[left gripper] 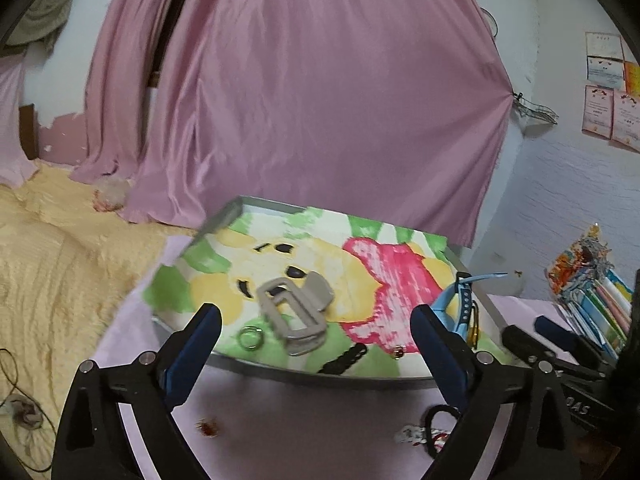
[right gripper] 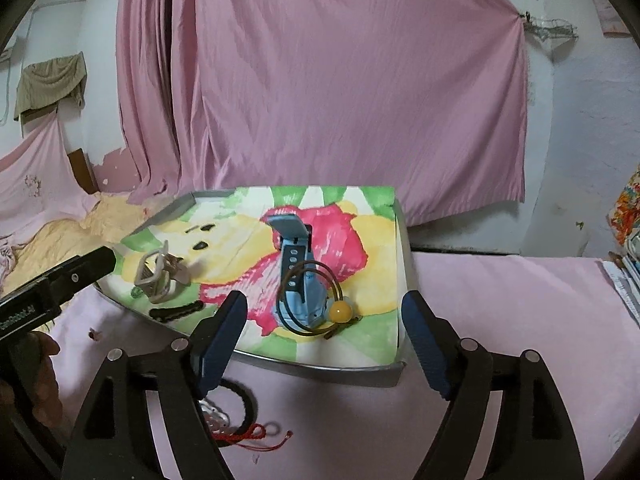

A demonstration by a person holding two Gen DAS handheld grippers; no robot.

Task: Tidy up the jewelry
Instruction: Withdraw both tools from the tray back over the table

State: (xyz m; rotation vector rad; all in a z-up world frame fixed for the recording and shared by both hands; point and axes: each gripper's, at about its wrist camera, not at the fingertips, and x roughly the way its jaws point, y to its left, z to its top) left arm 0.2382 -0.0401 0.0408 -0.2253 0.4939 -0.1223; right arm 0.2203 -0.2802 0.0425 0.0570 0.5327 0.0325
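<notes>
a metal tray [left gripper: 224,222] lined with a cartoon-print cloth [left gripper: 360,264] was seen on a surface covered with a pink sheet [right gripper: 500,312], in front of a hanging pink curtain [left gripper: 312,92]. the left gripper [left gripper: 316,354] was held low before the tray's near edge with its jaws spread wide and nothing between the blue pads [left gripper: 192,360]. the right gripper [right gripper: 324,344] was likewise held wide open and empty at the near edge of the tray. on the cloth, a beige hair claw clip [left gripper: 294,312] was lying near the middle-left, with a small metal ring [left gripper: 251,337] just beside it and a black ridged hair clip [left gripper: 344,358] near the front rim. a small earring-like piece [left gripper: 399,351] was seen close to the front edge, too small to be identified. on the right side of the tray a light blue watch [right gripper: 298,276] was lying, with a brown hair tie [right gripper: 308,300] looped over it and its yellow bead [right gripper: 340,312] resting beside the watch. outside the tray, on the sheet, a black band [right gripper: 240,400], a silver piece [right gripper: 216,420] and a red cord [right gripper: 256,436] were left together, partly hidden behind the right gripper's finger. a small dark red item [left gripper: 208,428] was lying apart on the sheet. a hand [right gripper: 36,376] was seen gripping the left tool's handle.
</notes>
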